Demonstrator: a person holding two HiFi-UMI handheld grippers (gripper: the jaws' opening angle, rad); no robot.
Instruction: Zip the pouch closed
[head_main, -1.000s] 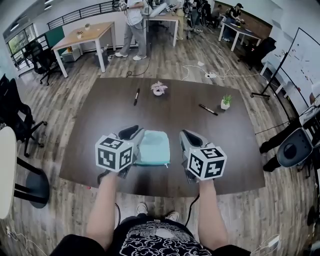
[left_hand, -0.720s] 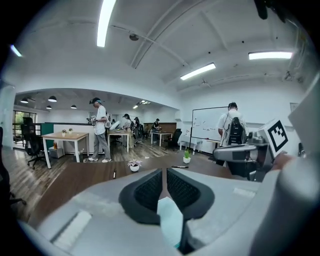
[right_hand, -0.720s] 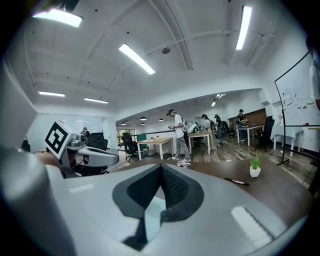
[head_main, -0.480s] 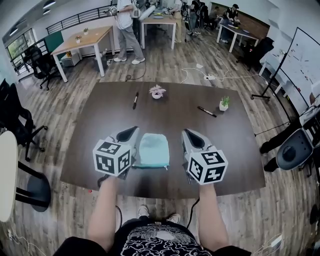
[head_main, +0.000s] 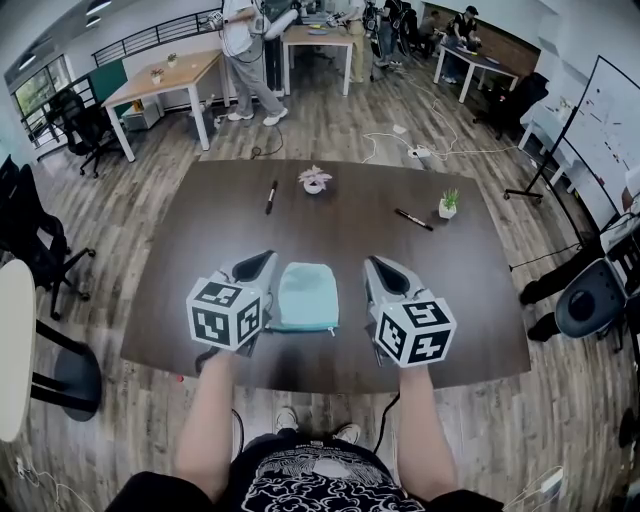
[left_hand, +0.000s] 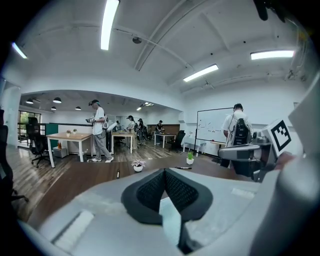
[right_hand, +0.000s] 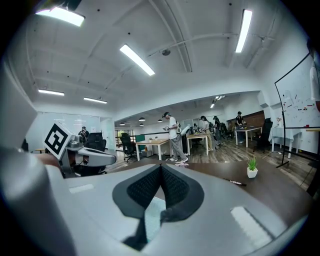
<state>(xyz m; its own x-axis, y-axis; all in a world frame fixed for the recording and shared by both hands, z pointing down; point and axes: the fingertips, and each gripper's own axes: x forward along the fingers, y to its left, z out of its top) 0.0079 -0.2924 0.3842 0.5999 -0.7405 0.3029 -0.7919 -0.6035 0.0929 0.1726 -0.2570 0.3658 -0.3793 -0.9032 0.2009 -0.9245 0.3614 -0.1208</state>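
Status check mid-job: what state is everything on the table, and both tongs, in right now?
Left tongs: shut, empty.
Right tongs: shut, empty.
Pouch: lying flat between them, ungripped; zip unclear.
Left pen: lying flat.
Right pen: lying flat.
Pink plant: upright.
Green plant: upright.

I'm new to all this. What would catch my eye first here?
The left claw and right claw, each carrying a black-and-white marker cube, sit shut either side of a teal pouch near the front edge of the dark table. Two small plants stand farther back.
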